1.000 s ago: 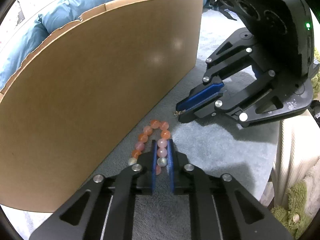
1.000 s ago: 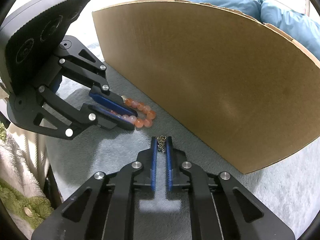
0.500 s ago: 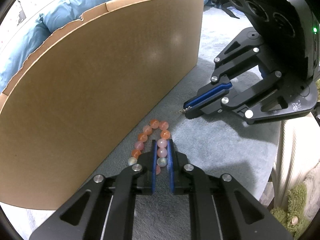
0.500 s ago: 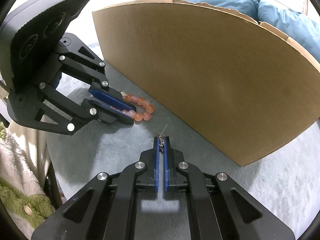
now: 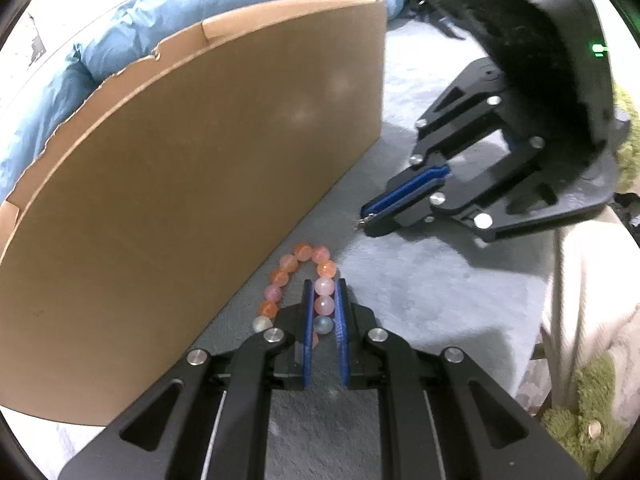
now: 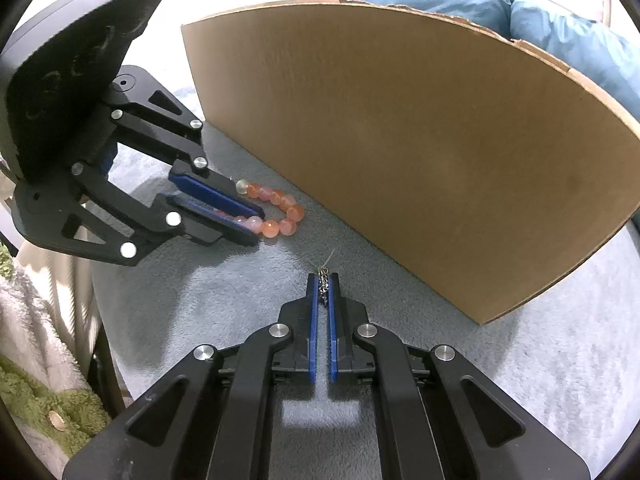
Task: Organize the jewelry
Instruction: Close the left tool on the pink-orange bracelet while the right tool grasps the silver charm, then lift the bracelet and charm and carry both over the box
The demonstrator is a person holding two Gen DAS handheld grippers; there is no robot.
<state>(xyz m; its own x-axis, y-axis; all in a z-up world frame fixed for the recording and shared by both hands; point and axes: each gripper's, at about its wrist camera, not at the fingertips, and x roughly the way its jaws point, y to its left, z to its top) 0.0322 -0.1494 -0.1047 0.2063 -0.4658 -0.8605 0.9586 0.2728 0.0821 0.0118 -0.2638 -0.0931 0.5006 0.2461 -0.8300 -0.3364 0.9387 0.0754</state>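
Cardboard box [image 5: 192,208]: seen at the far left of the left wrist view, its tall plain wall stood on the grey fleece surface [image 5: 420,300]; its inside is hidden in both views.

Bead bracelet [image 5: 298,276]: laid on the fleece just beside the foot of the box wall, one side of its loop taken between the blue pads.

Left gripper [image 5: 324,294]: clenched on the bracelet, with three beads lined up between the pads; the rest of the loop is left free on the box side. In the right wrist view the same grip is confirmed, the beads [image 6: 276,210] curling out beyond the fingertips.

Right gripper [image 6: 323,286]: nearly closed, a small silvery chain [image 6: 323,280] pinched at the very tips, with a fine wire sticking out ahead. It is held apart from the bracelet and off to its right, and looks raised a little off the fleece.

Step in hand: judged to be both pieces being gripped before being carried up over the box wall.

How it is best done: both grips should be kept firm; the bracelet should be lifted straight up so the loose beads are not dragged along the cardboard. The chain, caught only at the tips, should be moved smoothly, since a jolt could shake it free.

Risk: the round beads could be rolled out of the pads if pressure is eased.
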